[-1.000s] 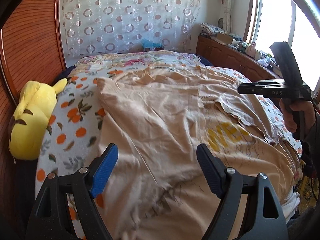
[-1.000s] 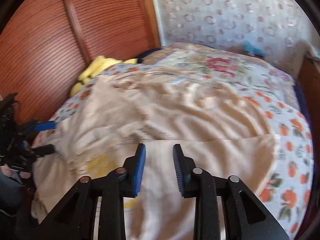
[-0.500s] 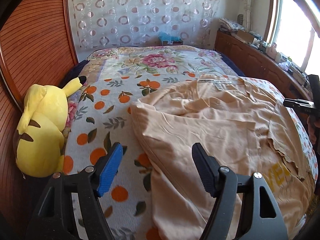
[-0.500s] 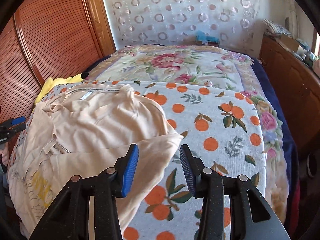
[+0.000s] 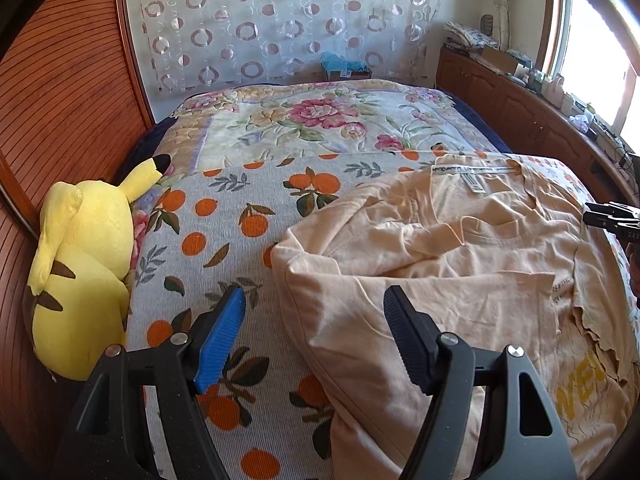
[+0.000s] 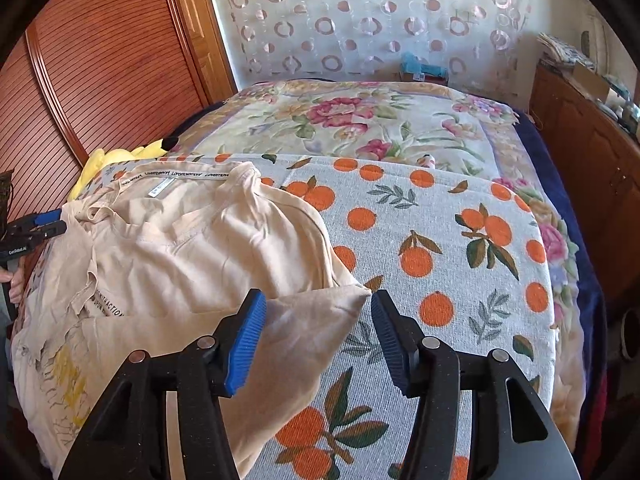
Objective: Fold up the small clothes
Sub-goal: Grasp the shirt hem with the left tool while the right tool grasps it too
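Room: bedroom, bed (image 5: 248,240) under an orange-print cover, wooden wardrobe alongside.
Garment: peach T-shirt (image 5: 460,264) lies on the bed, rumpled.
Progress: sides folded inward, judging by the doubled edges; lengthwise fold and smoothing remain.
Left tool (image 5: 314,336): jaws wide, holding nothing, shirt edge below.
Right tool (image 6: 318,338): jaws just been opening, shirt corner between them, unpinched.
Views: only the left shows the whole yellow plush toy (image 5: 80,272); the right shows the bare cover beyond the shirt.

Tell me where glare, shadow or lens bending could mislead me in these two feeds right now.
Left wrist view: the window at the right is blown out white, yet the beige T-shirt stays sharp and evenly lit; the wooden wall panel bows with the fisheye. Right wrist view: no glare, the shirt collar label reads crisp, corners fall to black, and the orange-print blanket curves at its edges.
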Motion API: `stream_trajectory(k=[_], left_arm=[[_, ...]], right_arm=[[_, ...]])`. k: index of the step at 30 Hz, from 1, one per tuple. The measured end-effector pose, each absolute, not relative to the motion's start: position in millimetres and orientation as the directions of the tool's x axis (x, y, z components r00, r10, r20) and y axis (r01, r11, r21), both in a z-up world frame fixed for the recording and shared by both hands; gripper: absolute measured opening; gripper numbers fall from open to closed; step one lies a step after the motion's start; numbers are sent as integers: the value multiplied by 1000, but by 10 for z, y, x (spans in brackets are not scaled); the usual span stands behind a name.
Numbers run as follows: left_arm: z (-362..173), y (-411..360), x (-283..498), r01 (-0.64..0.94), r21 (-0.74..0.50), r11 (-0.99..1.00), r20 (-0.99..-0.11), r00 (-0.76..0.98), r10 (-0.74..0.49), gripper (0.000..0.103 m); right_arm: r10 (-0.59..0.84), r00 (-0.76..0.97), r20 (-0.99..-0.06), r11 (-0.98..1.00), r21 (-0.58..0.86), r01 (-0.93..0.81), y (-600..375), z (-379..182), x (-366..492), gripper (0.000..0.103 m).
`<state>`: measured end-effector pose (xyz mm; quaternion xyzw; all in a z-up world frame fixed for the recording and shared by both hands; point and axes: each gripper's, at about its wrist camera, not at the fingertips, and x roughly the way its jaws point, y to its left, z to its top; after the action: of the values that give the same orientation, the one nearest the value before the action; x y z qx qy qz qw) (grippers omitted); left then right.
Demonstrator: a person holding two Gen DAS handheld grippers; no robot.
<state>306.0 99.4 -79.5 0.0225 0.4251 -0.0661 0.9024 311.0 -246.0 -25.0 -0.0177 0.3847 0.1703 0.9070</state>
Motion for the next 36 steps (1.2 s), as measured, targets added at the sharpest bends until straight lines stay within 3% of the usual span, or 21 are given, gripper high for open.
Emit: stream_trajectory(k=[9, 15, 26, 30, 32, 36], left_arm=[[-866, 1048, 3213, 137, -16, 990, -781, 617, -98, 72], [-920, 1096, 3241, 139, -51, 989, -787, 604, -125, 63], [-944, 1129, 3246, 137, -47, 989, -788, 604, -121, 63], [-936, 1109, 3252, 147, -52, 988, -787, 603, -131, 53], [-931, 1090, 3264, 150, -50, 987, -788, 601, -131, 47], [-912, 1042, 3275, 165, -72, 984, -791, 591, -157, 19]], right_arm=[[268, 653, -709, 946, 64, -319, -2474, -277, 3184, 57], [260, 658, -707, 952, 72, -298, -2536, -259, 3208, 57], [229, 654, -721, 952, 27, -304, -2475, -274, 3209, 57], [227, 659, -717, 942, -10, -335, -2403, -290, 3159, 57], [213, 677, -705, 938, -47, -343, -2363, -307, 3126, 48], [252, 659, -709, 926, -23, -378, -2325, -314, 3112, 9]])
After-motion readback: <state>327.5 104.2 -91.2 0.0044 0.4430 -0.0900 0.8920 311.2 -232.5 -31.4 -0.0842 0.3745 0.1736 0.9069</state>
